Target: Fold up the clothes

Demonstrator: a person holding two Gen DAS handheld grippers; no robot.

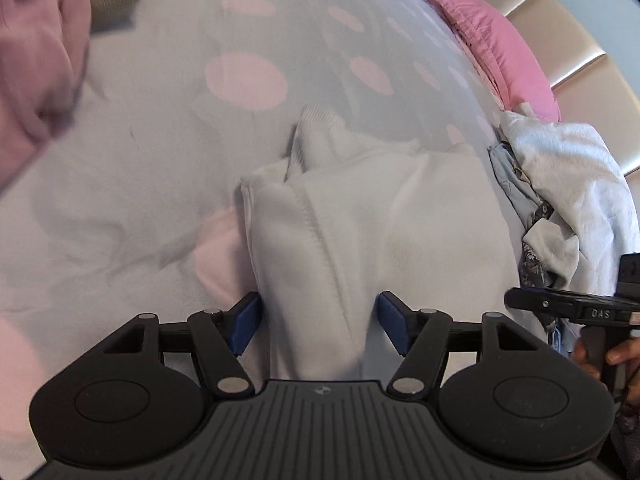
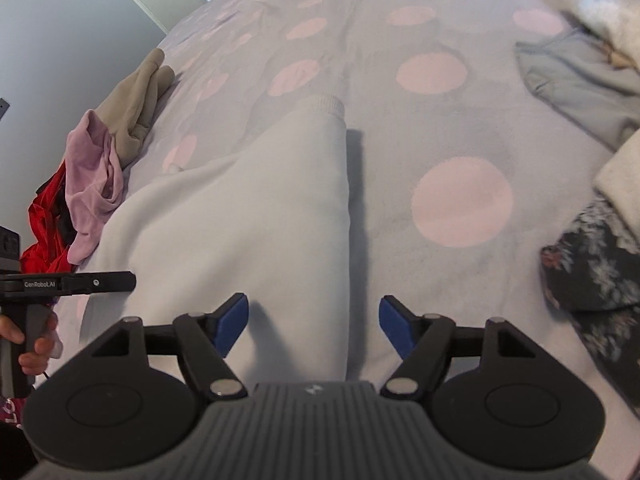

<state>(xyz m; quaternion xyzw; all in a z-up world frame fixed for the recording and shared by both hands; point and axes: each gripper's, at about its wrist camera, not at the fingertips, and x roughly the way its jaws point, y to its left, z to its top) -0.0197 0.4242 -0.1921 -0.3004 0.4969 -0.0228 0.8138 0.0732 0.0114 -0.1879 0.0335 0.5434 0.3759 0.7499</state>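
Note:
A white sweatshirt (image 1: 360, 216) lies partly folded on the polka-dot bedspread (image 1: 168, 152). Its ribbed cuff (image 1: 320, 120) points away from me. My left gripper (image 1: 318, 320) is open, its blue pads on either side of the garment's near edge. In the right wrist view the same sweatshirt (image 2: 248, 216) spreads from the cuff (image 2: 324, 106) toward me. My right gripper (image 2: 312, 326) is open over its right edge, holding nothing. Each gripper shows at the edge of the other's view.
A pile of pale and floral clothes (image 1: 560, 200) sits to the right, with a pink pillow (image 1: 500, 44) and padded headboard behind. Lilac, beige and red garments (image 2: 92, 160) lie at the left edge of the bed. Grey and floral clothes (image 2: 592, 272) lie at right.

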